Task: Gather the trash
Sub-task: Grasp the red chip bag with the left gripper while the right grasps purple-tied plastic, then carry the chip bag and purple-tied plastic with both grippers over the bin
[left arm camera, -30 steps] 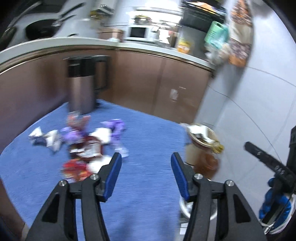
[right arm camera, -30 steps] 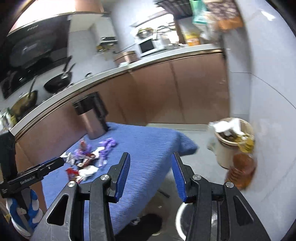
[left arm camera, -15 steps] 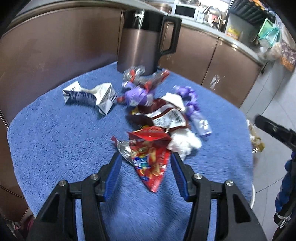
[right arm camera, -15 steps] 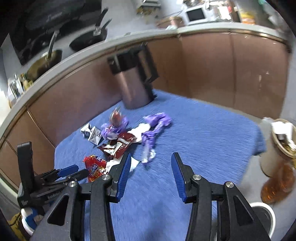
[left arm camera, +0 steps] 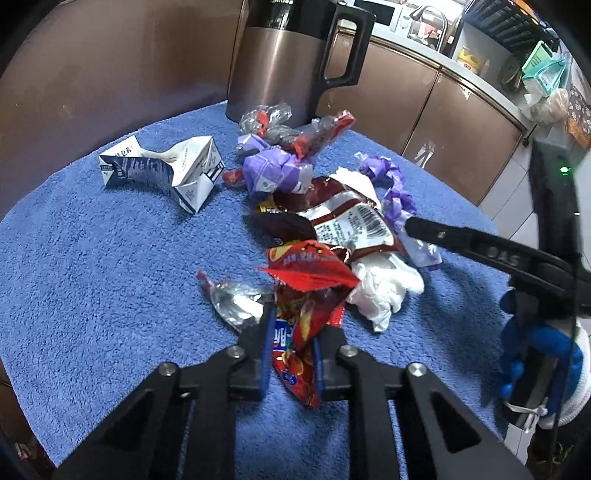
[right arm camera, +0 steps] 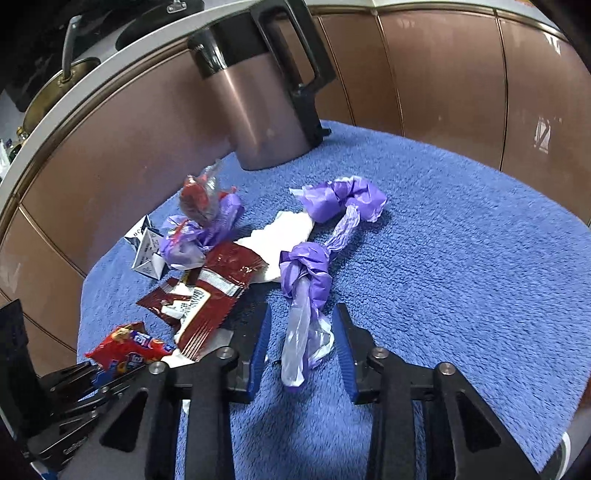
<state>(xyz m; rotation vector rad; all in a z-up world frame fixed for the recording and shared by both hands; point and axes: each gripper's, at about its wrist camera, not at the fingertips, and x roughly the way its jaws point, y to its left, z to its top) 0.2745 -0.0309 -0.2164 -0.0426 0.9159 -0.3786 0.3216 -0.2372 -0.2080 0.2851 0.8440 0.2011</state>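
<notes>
Both grippers dropped in close over the trash pile compared to a second ago, when they were way back with the floor, a bin and half the kitchen in view. Now the left gripper [left arm camera: 291, 325] has its jaws closing on the red snack wrapper [left arm camera: 306, 295], blue pads squeezing its lower end, so it's basically pinched, with a bit of crumpled silver foil [left arm camera: 236, 299] lying just beside the left pad. The right gripper [right arm camera: 301, 339] is closing too, but there are gaps on both sides of the twisted purple plastic bag [right arm camera: 314, 266], whose pale tail sits between the pads, so it's not gripped yet. Everything's lying on a fuzzy blue towel [left arm camera: 92, 266] spread over a small table. Middle of the pile is a dark red wrapper [left arm camera: 343, 221] with a barcode, a wad of white tissue [left arm camera: 384, 284] touching it, a crushed white and navy carton [left arm camera: 166, 170] off to the left by itself, and some clear and red plastic [left arm camera: 288, 125] up near a big brown metal kettle [left arm camera: 280, 59] with a black handle at the far edge of the towel. Behind that it's brown cabinet fronts [right arm camera: 443, 74] under a pale countertop, with a microwave [left arm camera: 388, 14] visible in the left view and a pot on the counter in the right view.
</notes>
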